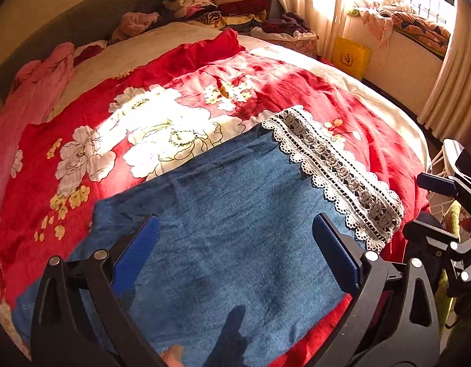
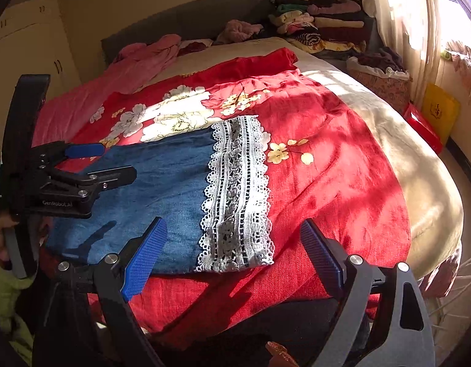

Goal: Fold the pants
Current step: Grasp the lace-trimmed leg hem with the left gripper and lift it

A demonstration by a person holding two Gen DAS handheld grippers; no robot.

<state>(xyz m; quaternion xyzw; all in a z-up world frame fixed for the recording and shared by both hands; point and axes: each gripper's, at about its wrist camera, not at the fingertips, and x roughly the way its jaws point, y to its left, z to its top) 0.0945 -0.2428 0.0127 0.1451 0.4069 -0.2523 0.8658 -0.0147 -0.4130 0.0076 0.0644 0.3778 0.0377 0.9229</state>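
Bed: it fills both views; a red flowered cover lies over it, and the pants lie on this cover near my edge of the bed.
Pants: blue denim, lying flat. It looks to me already folded to a broad panel, but I cannot tell how many layers there are.
Lace hem: a white band at the leg end, on my right side, flat on the red cover.
Clothes stack: folded clothes piled at the far end of the bed, well apart from the pants.
Left tongs: open wide, holding nothing, above the denim just beside its near edge.
Right tongs: open also, empty, near the lace hem and the near edge of the pants.
Step in hand: I judge that I am between two folds, both tongs free and coming to the cloth.
Next move: I think the right tongs must pinch the lace end through all layers, the left must hold the other side, then bring the hem over to the waist.
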